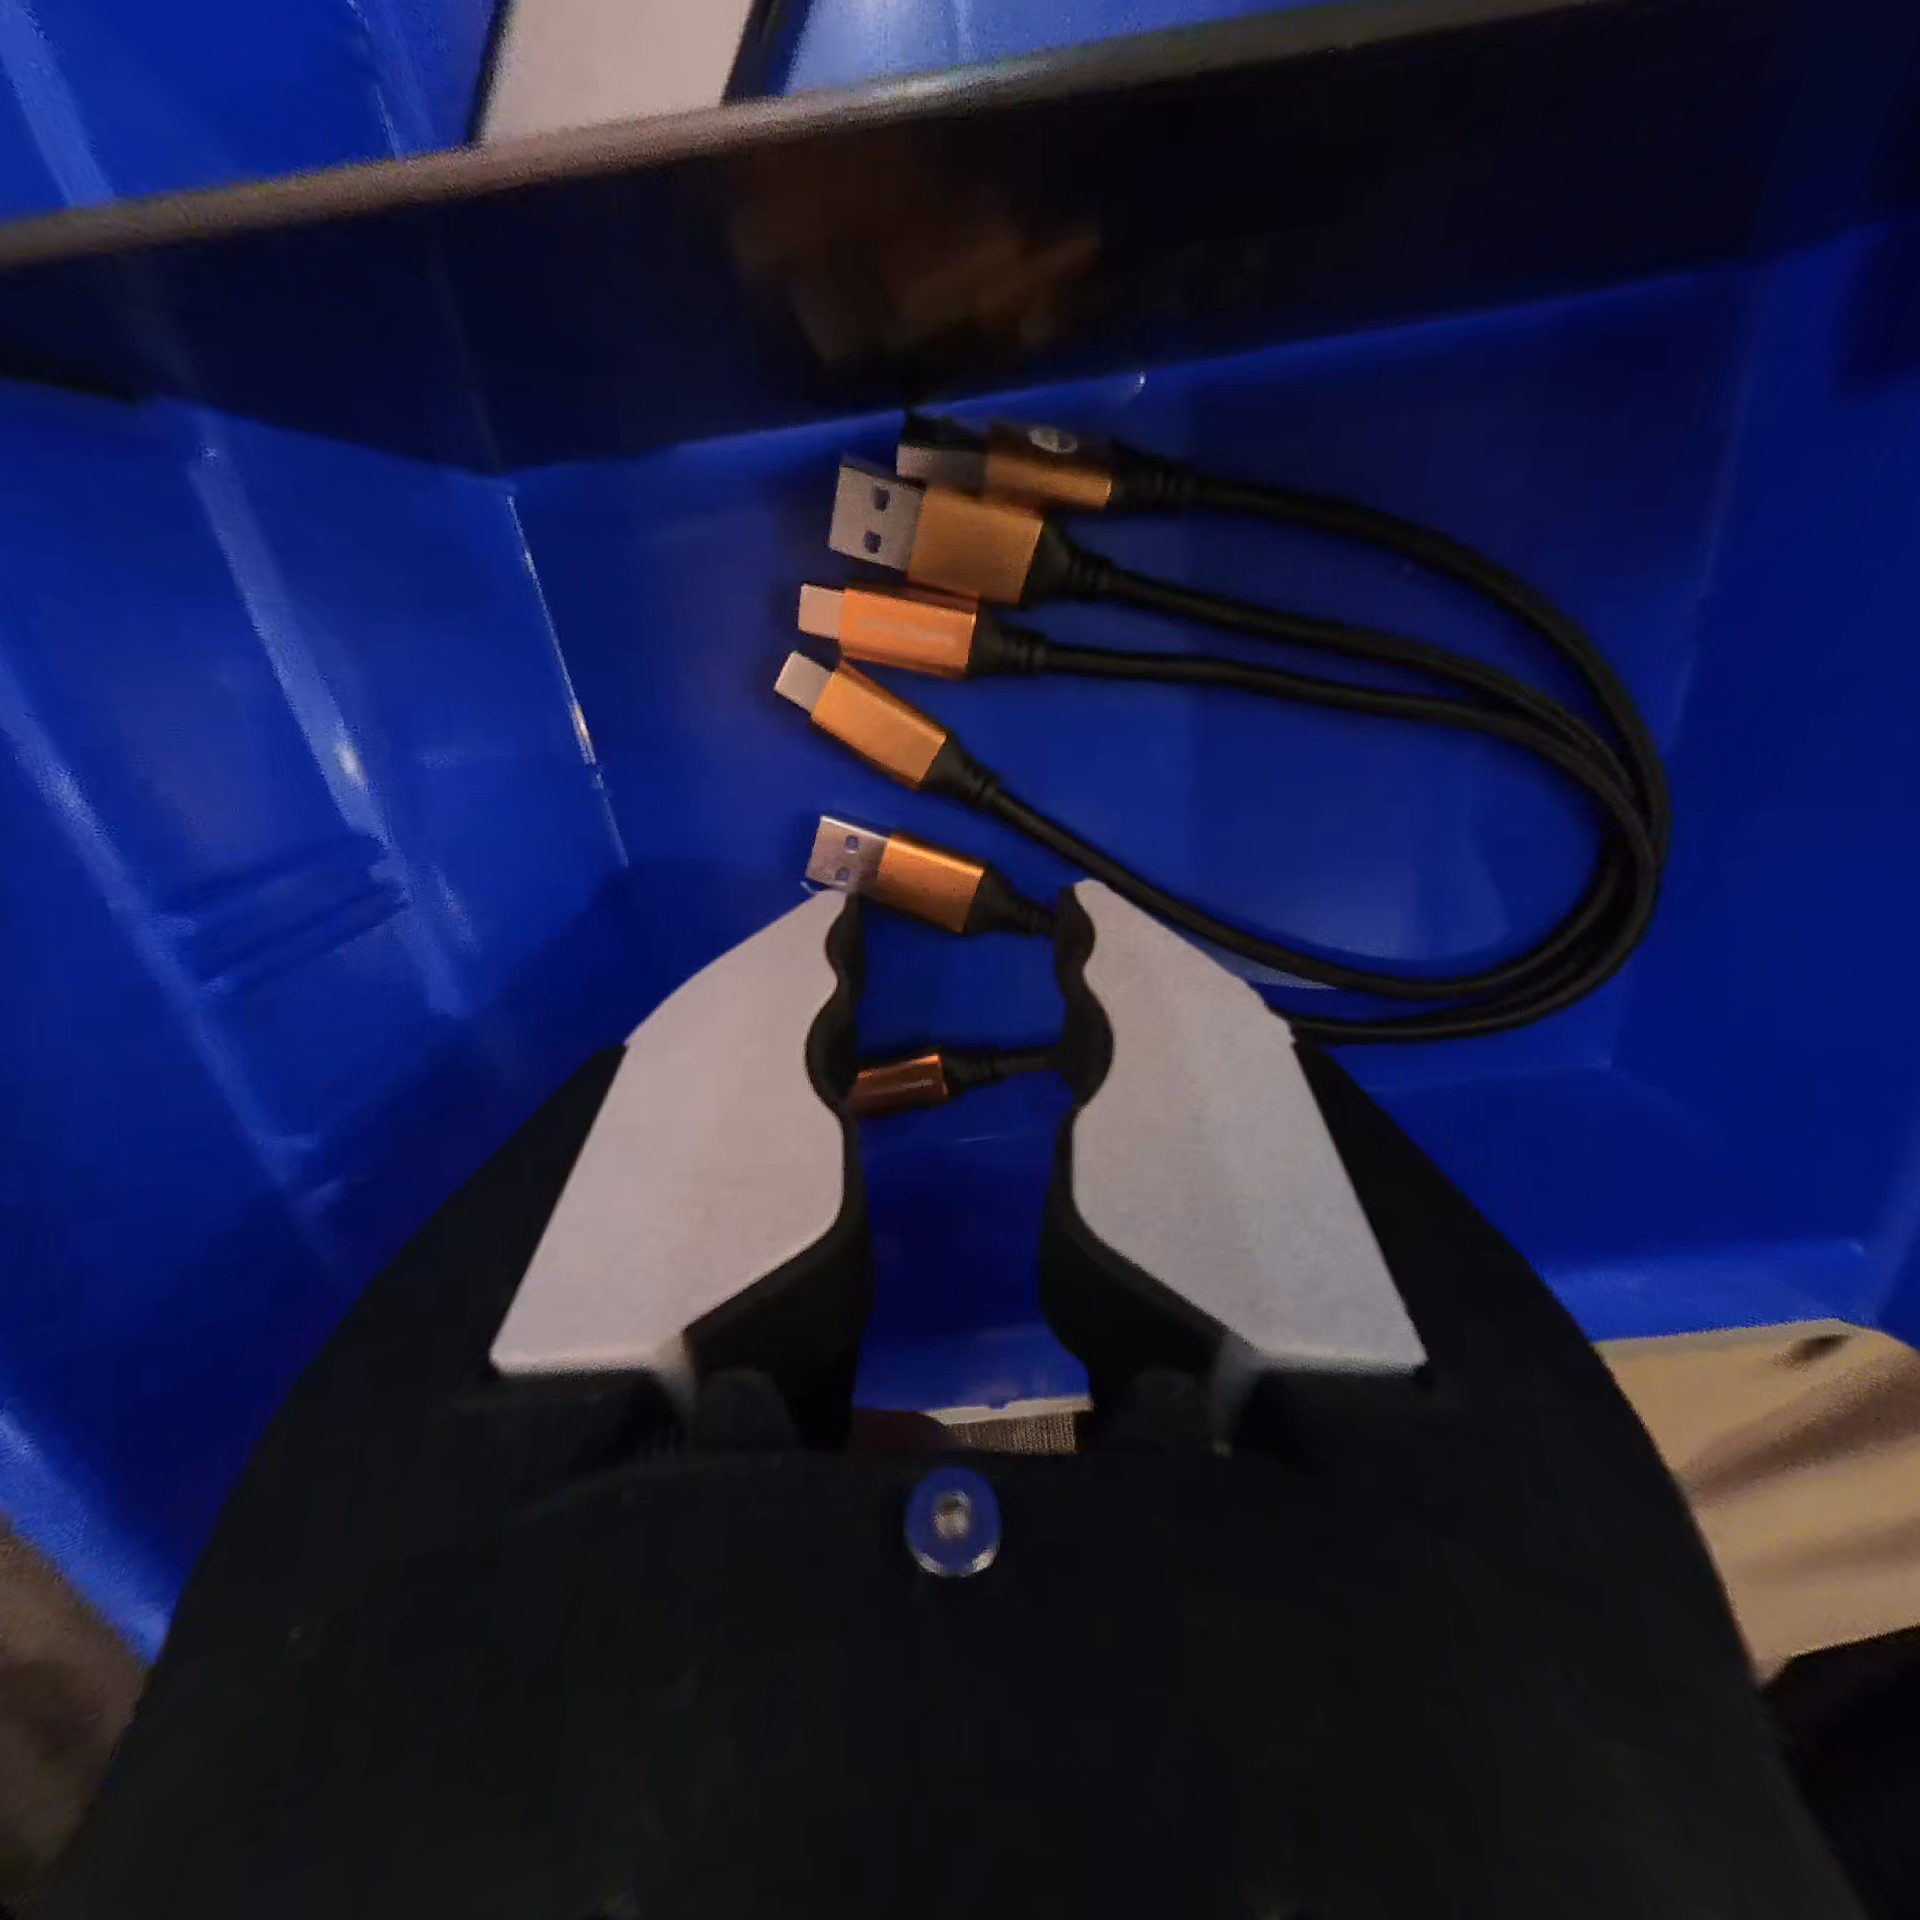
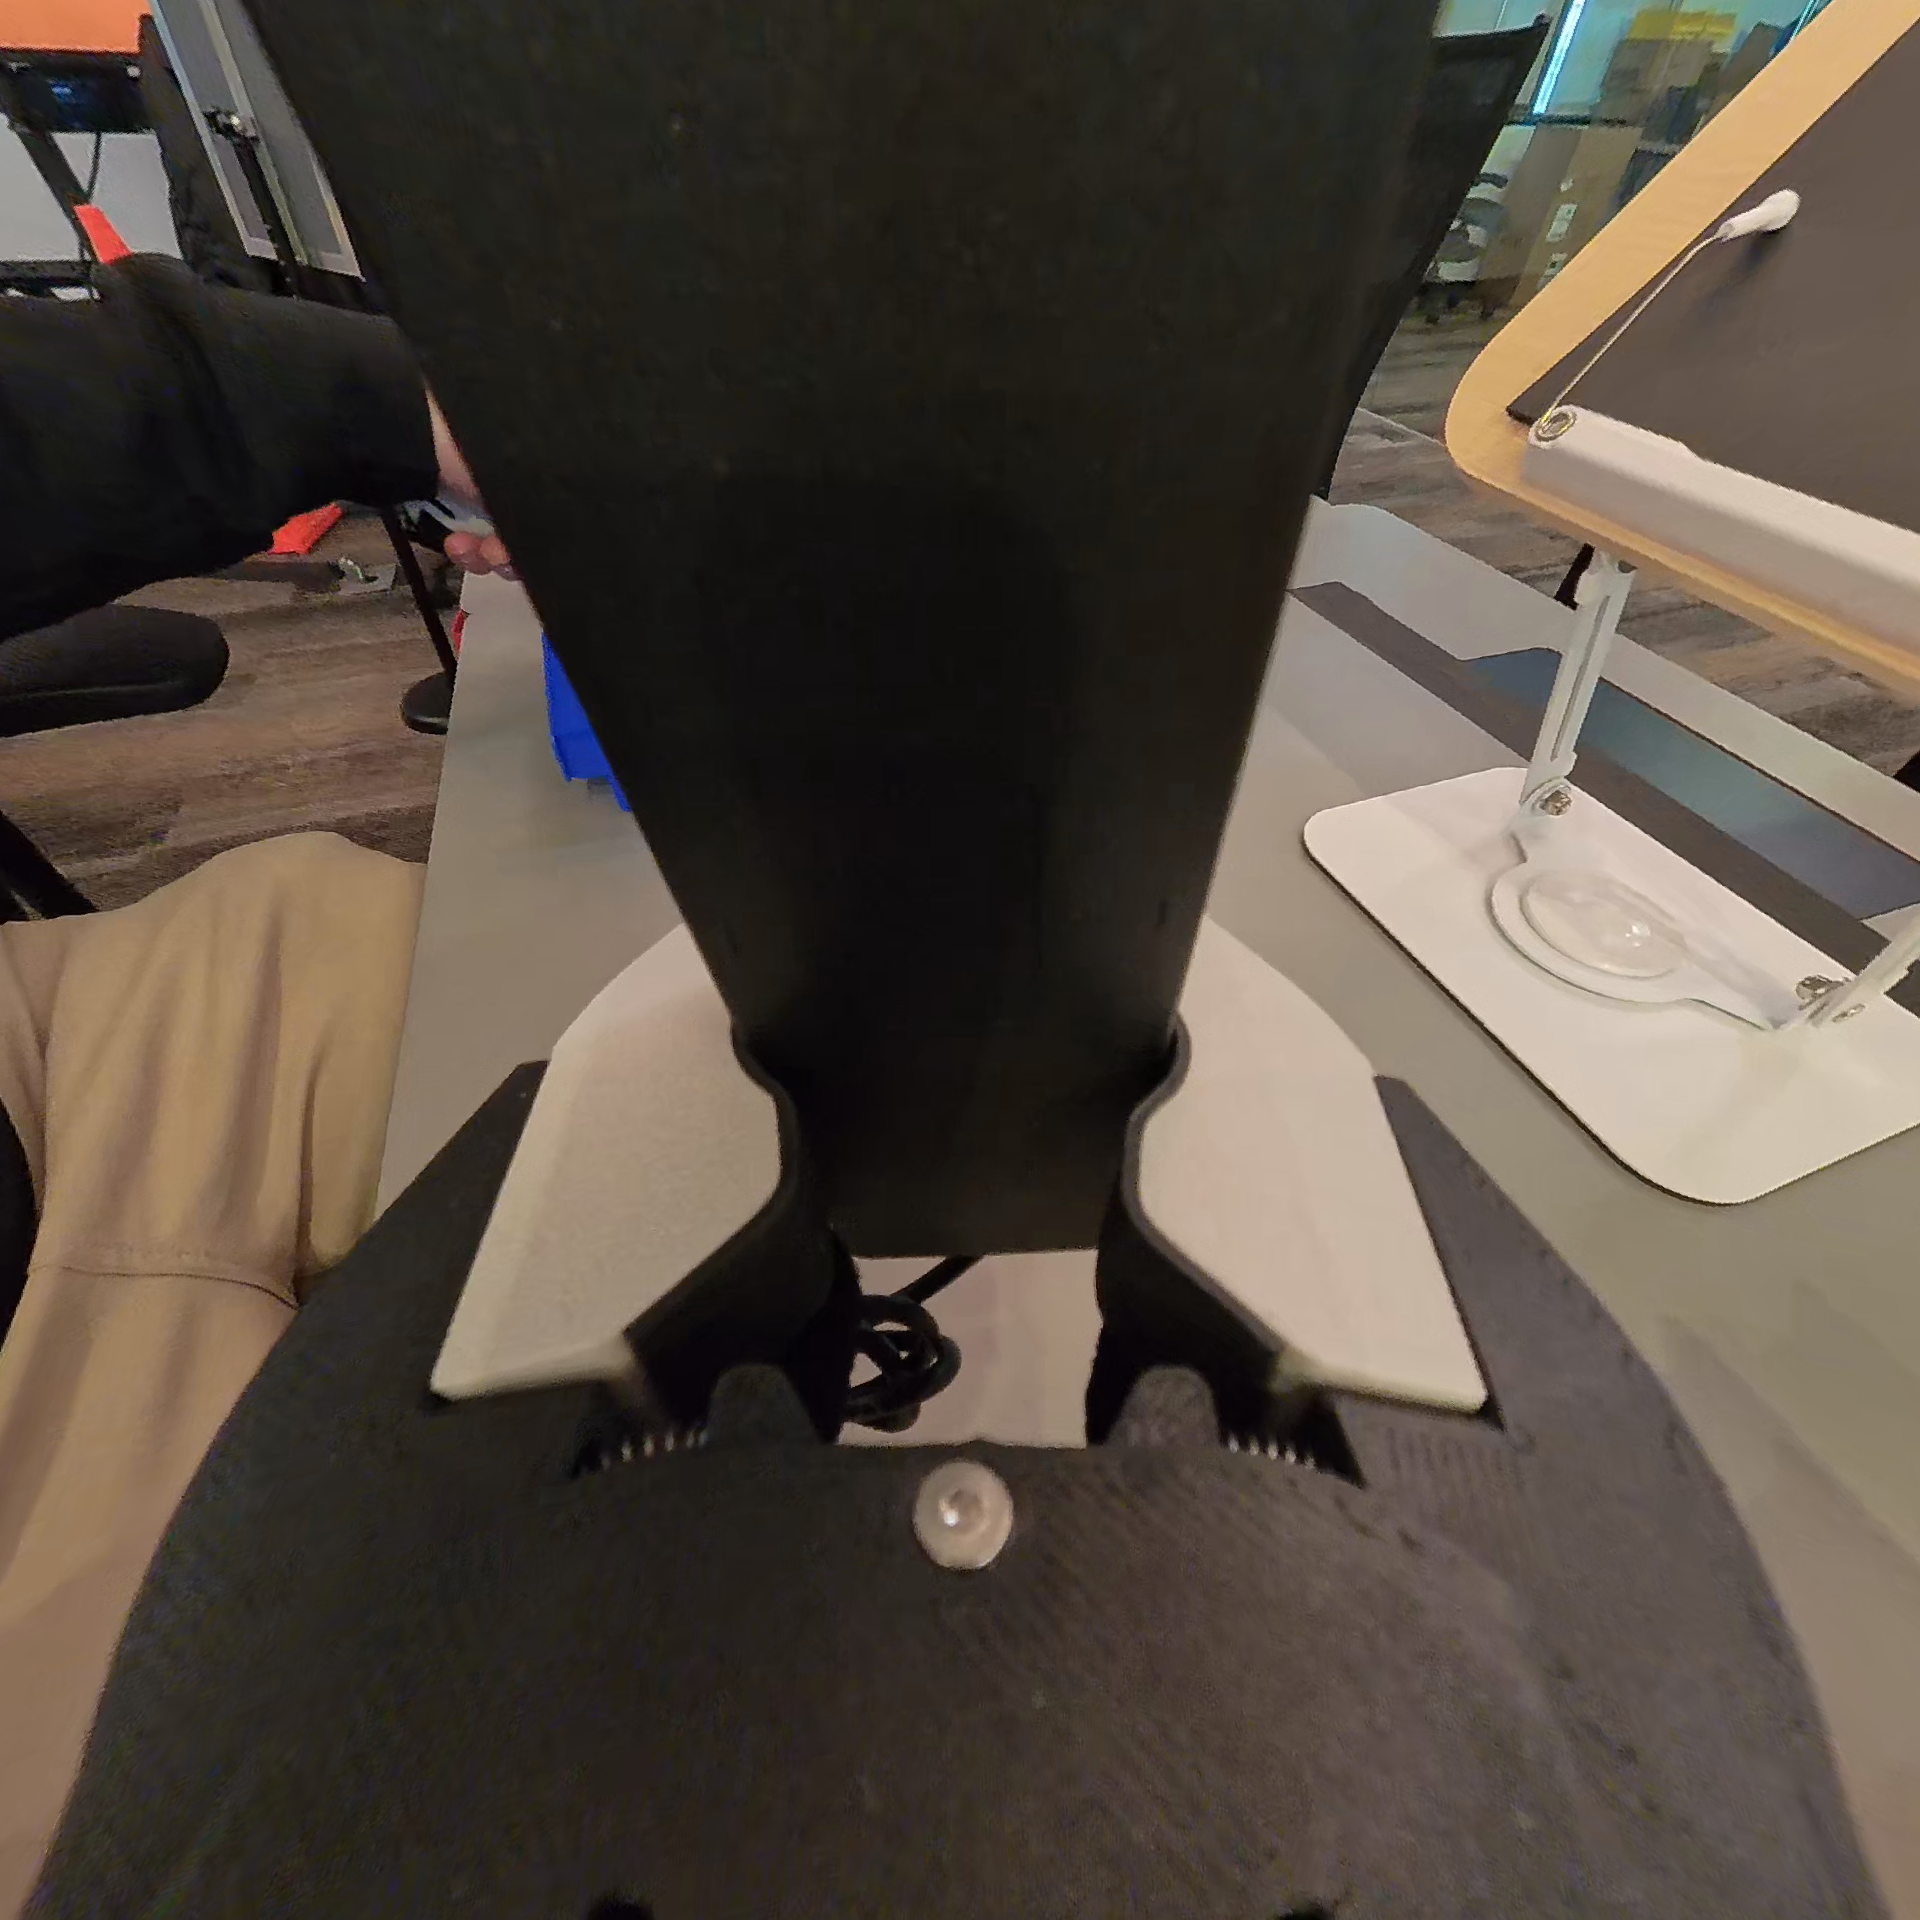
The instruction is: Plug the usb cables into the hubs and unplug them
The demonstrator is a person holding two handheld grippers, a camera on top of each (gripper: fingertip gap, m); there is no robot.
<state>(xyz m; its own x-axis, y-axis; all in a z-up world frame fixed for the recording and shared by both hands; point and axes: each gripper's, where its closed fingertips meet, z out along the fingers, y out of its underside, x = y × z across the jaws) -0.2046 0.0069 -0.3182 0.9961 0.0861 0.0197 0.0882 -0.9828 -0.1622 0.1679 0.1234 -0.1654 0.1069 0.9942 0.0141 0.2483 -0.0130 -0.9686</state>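
Several black USB cables with orange plugs (image 1: 935,623) lie in a blue bin (image 1: 312,831). My left gripper (image 1: 956,914) is open and held low inside the bin. One USB-A plug (image 1: 894,873) lies just past its fingertips. A smaller orange plug (image 1: 899,1081) lies on the bin floor between the fingers, not gripped. My right gripper (image 2: 961,1039) is shut on a long black hub (image 2: 883,520), which stands up and away from the camera. The hub's coiled black lead (image 2: 894,1351) hangs by the jaws.
A dark glossy bar (image 1: 935,260) crosses above the bin's far side. On the grey table (image 2: 499,935) a white stand (image 2: 1558,987) holds a wood-edged board at right. A person's black sleeve (image 2: 208,416) and beige cloth (image 2: 156,1143) are at left. My hands' fingertips stand some 40 cm from each other.
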